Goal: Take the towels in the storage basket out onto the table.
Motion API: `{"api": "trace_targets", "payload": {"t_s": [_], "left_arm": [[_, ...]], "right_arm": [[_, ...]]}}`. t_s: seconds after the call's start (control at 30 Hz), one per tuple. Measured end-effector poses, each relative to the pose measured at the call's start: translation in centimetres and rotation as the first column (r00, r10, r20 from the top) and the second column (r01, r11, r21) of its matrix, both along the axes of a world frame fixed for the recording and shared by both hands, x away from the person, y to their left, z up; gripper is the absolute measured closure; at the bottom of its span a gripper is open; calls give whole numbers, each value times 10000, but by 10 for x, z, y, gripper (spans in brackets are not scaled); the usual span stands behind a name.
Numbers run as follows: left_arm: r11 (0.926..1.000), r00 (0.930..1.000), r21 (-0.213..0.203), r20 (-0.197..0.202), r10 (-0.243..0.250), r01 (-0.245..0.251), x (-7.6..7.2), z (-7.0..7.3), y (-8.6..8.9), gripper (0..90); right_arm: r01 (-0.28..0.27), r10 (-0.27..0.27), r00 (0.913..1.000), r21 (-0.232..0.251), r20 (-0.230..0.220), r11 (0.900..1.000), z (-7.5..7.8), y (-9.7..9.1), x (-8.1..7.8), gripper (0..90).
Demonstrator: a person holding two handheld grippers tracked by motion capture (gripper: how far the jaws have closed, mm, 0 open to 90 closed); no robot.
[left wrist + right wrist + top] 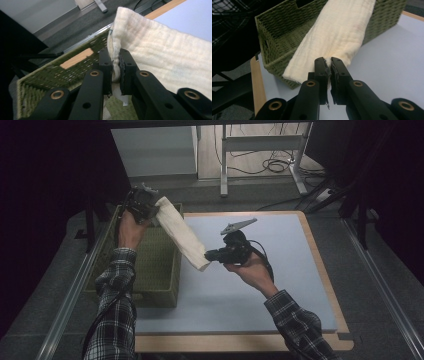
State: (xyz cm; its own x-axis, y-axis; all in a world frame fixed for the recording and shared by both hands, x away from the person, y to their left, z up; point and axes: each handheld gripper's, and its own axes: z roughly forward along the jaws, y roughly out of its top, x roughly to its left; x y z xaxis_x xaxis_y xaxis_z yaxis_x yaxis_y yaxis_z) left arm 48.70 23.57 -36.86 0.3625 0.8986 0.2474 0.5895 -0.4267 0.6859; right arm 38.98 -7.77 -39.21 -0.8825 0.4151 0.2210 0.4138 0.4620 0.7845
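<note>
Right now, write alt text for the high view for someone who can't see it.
A person stretches a folded cream cloth between two grippers, the left gripper above a green basket, the right gripper over a pale blue table. Both arms wear plaid sleeves.

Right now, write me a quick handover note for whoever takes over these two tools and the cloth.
Left tool: shut on one end of the folded cream cloth, above the far rim of the green woven basket.
Right tool: shut on the cloth's other end, above the blue mat just right of the basket.
Cloth: folded into a long strip, hanging in the air between both tools, slanting across the basket's right wall.
Done: cloth folded and lifted.
Left: probably carry it over the basket, lower it inside, then open both tools.
</note>
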Motion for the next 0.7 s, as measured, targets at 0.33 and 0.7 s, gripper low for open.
{"api": "trace_targets", "payload": {"t_s": [0.33,0.7], "left_arm": [[9984,9990,346,-29,441,-439,1,0,25,829],[9935,9952,588,82,974,-978,-4,2,53,829]], "right_arm": [[-353,356,9993,204,-152,9992,-1,42,-2,841],[-727,735,9971,398,-199,9966,-1,84,-9,841]]}}
